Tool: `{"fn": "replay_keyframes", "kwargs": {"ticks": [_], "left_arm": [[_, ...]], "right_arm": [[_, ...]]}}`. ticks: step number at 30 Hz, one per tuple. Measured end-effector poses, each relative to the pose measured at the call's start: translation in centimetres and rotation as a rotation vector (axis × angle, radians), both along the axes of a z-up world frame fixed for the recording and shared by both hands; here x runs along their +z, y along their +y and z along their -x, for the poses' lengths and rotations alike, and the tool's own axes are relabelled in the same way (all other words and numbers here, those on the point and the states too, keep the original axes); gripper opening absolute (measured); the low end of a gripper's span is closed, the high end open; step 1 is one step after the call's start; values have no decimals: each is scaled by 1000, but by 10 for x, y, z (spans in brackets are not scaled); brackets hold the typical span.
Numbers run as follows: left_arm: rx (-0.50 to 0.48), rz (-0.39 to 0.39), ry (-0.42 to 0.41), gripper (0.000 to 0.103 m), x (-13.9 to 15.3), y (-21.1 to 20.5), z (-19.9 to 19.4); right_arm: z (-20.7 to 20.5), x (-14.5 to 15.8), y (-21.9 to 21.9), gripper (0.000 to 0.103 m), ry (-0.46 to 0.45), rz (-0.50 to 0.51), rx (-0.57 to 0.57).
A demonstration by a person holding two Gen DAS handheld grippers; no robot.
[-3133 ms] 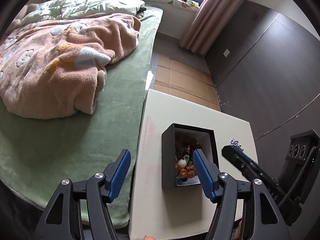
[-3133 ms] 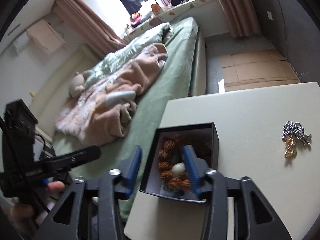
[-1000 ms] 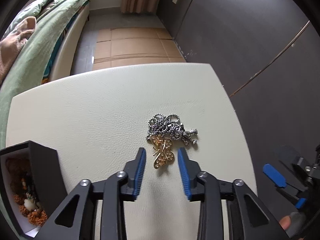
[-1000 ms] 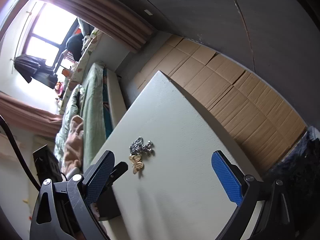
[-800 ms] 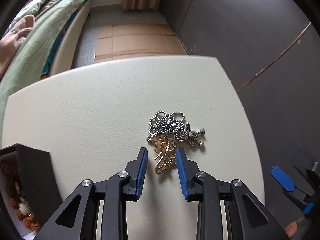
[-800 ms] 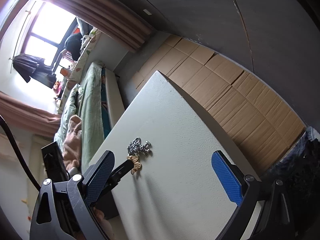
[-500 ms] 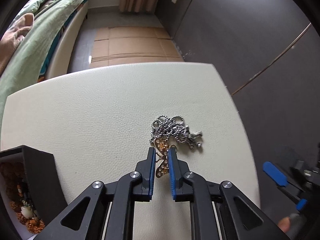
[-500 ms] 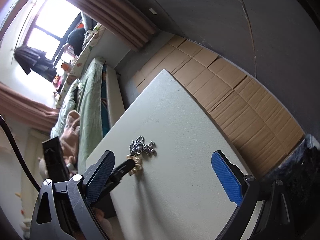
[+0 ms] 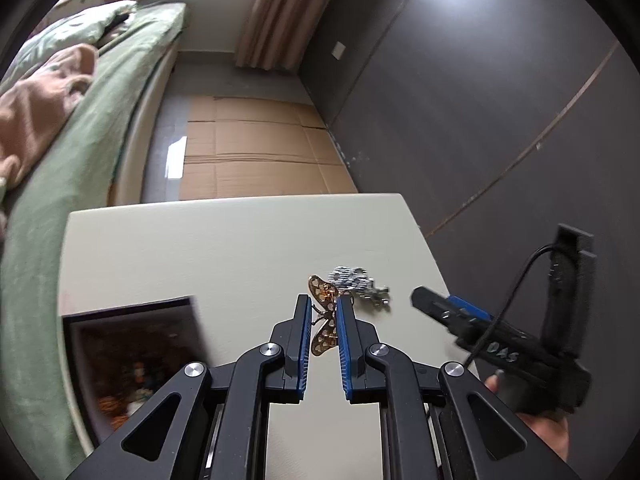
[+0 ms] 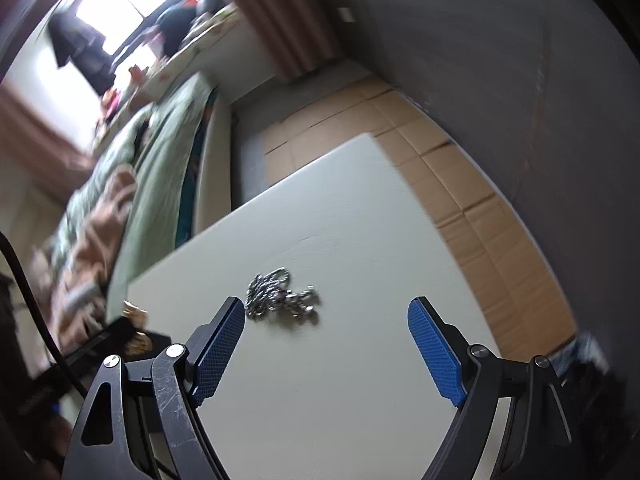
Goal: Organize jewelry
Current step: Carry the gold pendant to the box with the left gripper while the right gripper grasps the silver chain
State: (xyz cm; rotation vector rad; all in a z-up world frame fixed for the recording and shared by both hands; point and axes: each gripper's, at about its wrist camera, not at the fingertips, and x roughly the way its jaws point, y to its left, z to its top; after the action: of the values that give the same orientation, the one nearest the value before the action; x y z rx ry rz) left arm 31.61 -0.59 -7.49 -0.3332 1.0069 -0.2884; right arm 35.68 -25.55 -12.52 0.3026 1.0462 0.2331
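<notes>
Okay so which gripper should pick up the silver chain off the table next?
Right. The right gripper has nothing between its closing jaws and the silver chain lies just ahead; the left gripper is shut on the gold butterfly.

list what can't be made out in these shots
- Black box contents, left wrist view: blurred, partly hidden by the left claw arm.
- Butterfly brooch lower wing: between the pads.
- Silver chain links, right wrist view: motion blur.
- Box, right wrist view: hidden behind the left claw.
</notes>
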Motion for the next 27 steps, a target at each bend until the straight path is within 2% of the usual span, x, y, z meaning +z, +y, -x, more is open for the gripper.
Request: {"fn": "replay_keyframes", "kwargs": {"ticks": [5,10,16,19,20,23,24,27], "left_arm": [[45,14,-7,13,6,32,13],[81,24,-2,13,3,56,22],[124,28,12,13,-1,79,26],[138,17,7,13,2,84,27],[141,11,5,13,3,86,27],[148,5,15,13,0,88,28],[146,7,20,13,-1,88,28],[140,7,29,13,-3,87,29]], "right_arm": [[-12,-1,36,85,-52,162,160],[-20,-6,58,85,-52,230,204],[-31,-28,85,85,-44,354,293],[-30,-34,91,74,-40,400,308],[-28,-33,91,67,-36,389,309],[-27,-28,88,28,-34,375,305],[-28,-27,85,24,-27,356,304],[-25,-25,75,23,-8,301,286]]}}
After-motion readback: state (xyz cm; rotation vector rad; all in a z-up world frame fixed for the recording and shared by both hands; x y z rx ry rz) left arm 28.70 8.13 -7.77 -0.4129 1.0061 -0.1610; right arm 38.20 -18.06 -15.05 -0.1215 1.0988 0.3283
